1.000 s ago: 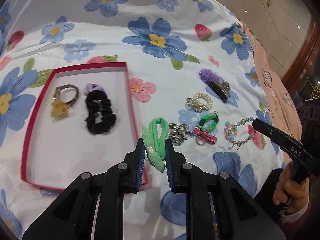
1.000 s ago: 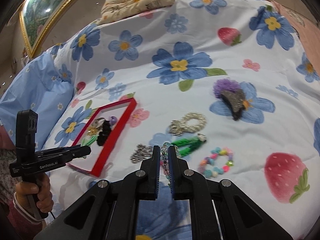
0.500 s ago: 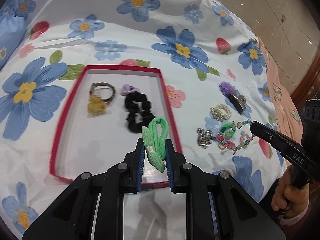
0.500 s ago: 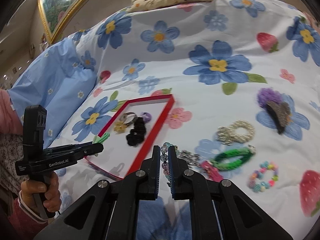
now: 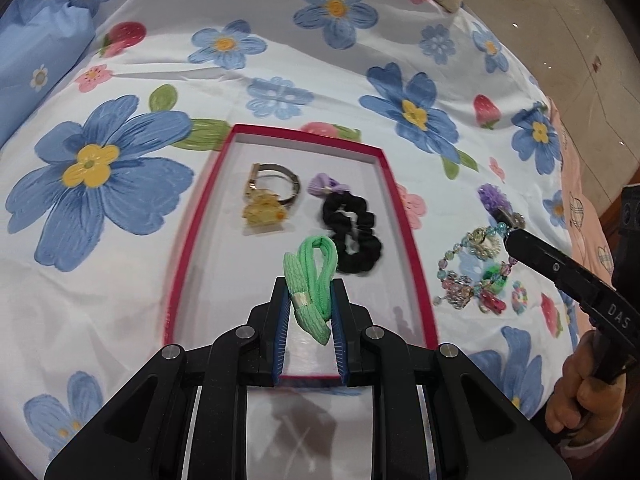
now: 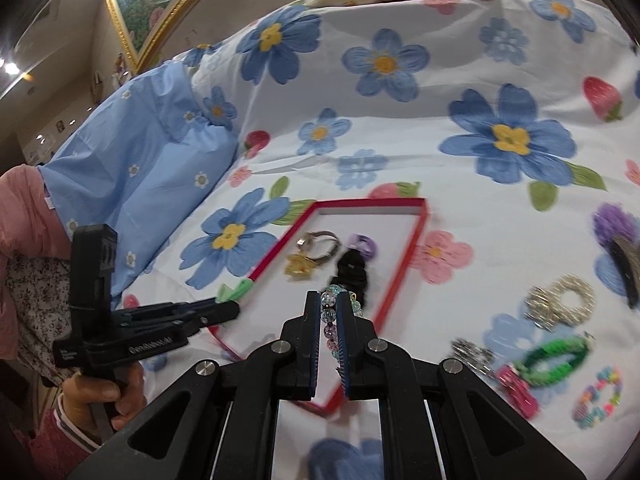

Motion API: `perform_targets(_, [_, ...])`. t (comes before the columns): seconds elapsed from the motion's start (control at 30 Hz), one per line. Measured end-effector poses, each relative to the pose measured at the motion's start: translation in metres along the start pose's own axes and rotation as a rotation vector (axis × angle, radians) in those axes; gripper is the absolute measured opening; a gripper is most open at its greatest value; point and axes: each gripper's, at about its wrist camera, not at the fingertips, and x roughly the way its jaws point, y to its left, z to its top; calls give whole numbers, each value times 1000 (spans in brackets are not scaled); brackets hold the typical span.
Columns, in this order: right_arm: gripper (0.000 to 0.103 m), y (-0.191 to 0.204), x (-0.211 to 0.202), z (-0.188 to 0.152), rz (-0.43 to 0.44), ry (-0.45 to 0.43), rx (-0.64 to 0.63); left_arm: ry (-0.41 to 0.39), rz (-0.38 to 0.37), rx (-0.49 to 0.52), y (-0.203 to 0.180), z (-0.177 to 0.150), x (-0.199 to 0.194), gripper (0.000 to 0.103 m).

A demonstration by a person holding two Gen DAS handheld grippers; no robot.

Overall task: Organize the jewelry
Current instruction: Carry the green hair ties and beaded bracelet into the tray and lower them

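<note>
Jewelry tray (image 5: 404,216), red-rimmed with a white floor, lies on the flowered bedspread (image 5: 120,280), long axis running near to far. Inside, left to right: a ring with a yellow charm (image 5: 268,200), a small purple piece (image 5: 326,184), a black scrunchie (image 5: 354,236).

Left gripper (image 5: 308,312) is clamped on a green hair tie (image 5: 312,276), and it hangs over the near end of the tray, so the drop spot looks to be straight below and slightly ahead. Hair tie stands roughly upright between the pads, loop end pointing far, toward the scrunchie. Left hand is the nearer of the 2 to the tray floor; release looks like the next step.

Right gripper (image 6: 329,320) is closed tight on a beaded bracelet (image 6: 332,312), clear and pastel beads. In the left wrist view it sits right of the tray with the bracelet dangling from its tip; in its own view the tray's near right corner is under the fingers. Tray lies ahead and left of it.

Still loose on the bed right of the tray: pearl scrunchie (image 6: 560,304), silver chain (image 6: 472,354), green band (image 6: 556,358), pink clip (image 6: 516,392), pastel bead ring (image 6: 598,398), purple hair claw (image 6: 620,240).

Writing: "DAS" on the right gripper, "GenRobot.AI" on the left, blurred here.
</note>
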Motion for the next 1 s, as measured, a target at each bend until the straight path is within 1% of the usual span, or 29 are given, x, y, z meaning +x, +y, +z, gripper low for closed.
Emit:
perform_targets(0.2, [8,18,37,8,56,37,-3,21,22,-10,17,7,14,18])
perform_targets(0.37, [8,19,69,3,77,90,11,52,42,-6,25,11,33,18])
perform_targets(0.43, [8,16,82,-2,68,115,16,69,48,-5,26,11,42,18])
perform_targets(0.53, [8,5,95,-8,28,148,22,93,51,-8,30,10,53,18])
perform_targets(0.73, [8,-13,104,-12,-23,181,24,131,62,-4,31,9,70,18])
perform_targets(1.0, [8,-21,117,-14,-60,225,-2,163,75,6,30,7,83,20])
